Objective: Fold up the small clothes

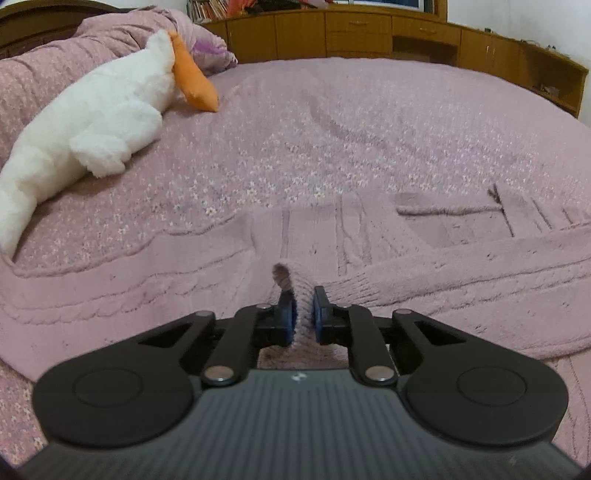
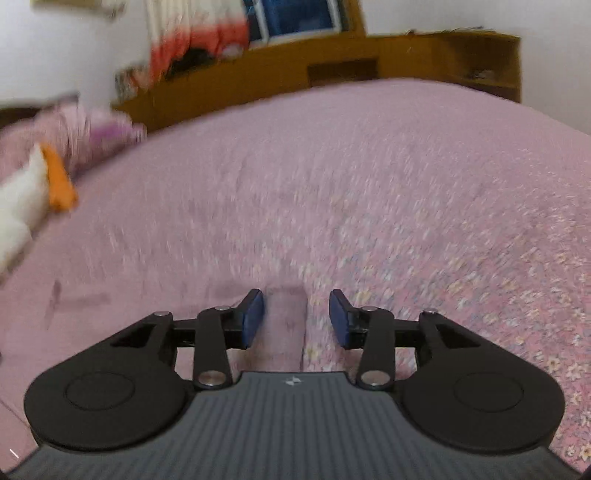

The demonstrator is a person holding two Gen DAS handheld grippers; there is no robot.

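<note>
A pink cable-knit sweater (image 1: 332, 236) lies spread flat on the flowered pink bedspread (image 1: 332, 129), its sleeves laid across the body. My left gripper (image 1: 304, 314) is shut on a ribbed fold of the sweater (image 1: 297, 291), which stands up between the blue pads. In the blurred right wrist view my right gripper (image 2: 296, 319) stands open just above the bed. A strip of the sweater (image 2: 286, 325) lies under the gap, nearer the left pad, and the pads do not press on it.
A white plush toy (image 1: 85, 129) with an orange beak (image 1: 195, 81) lies at the left of the bed, next to pillows (image 1: 207, 44). Wooden cabinets (image 1: 369, 33) run behind the far edge of the bed. The same bedspread (image 2: 369, 184) stretches ahead of the right gripper.
</note>
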